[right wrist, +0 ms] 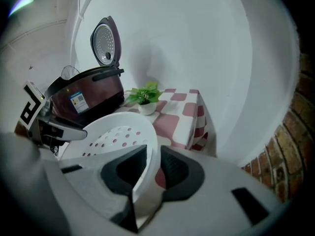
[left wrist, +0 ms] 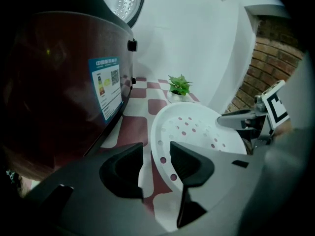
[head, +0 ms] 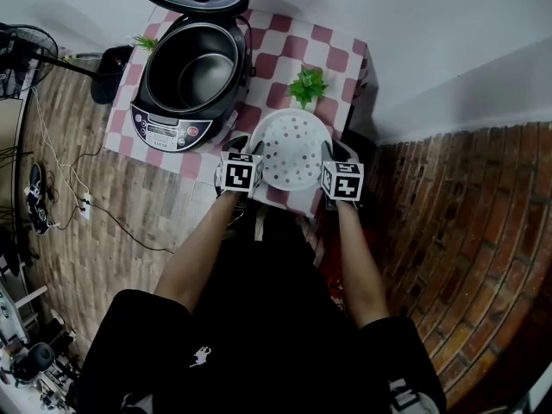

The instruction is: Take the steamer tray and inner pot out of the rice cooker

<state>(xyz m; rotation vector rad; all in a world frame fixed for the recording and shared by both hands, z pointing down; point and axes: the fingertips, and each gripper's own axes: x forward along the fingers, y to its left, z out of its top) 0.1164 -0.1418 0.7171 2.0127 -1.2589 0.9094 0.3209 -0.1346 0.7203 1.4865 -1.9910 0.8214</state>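
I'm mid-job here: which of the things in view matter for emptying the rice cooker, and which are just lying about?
Job:
- dark open-lidded rice cooker
- dark grey metal inner pot, still inside it
- white perforated plastic steamer tray, already out beside the cooker

Lying about:
- small green potted plant
- black floor fan
- red-and-white checked tablecloth

white steamer tray (head: 291, 153), red-checked tablecloth (head: 336, 59)

A home corner: checked tablecloth (head: 341, 59), rice cooker (head: 172, 129), potted plant (head: 308, 84), brick floor (head: 457, 231).

Dim, fisheye-warped views; dark vignetted corners, soft foreground blur.
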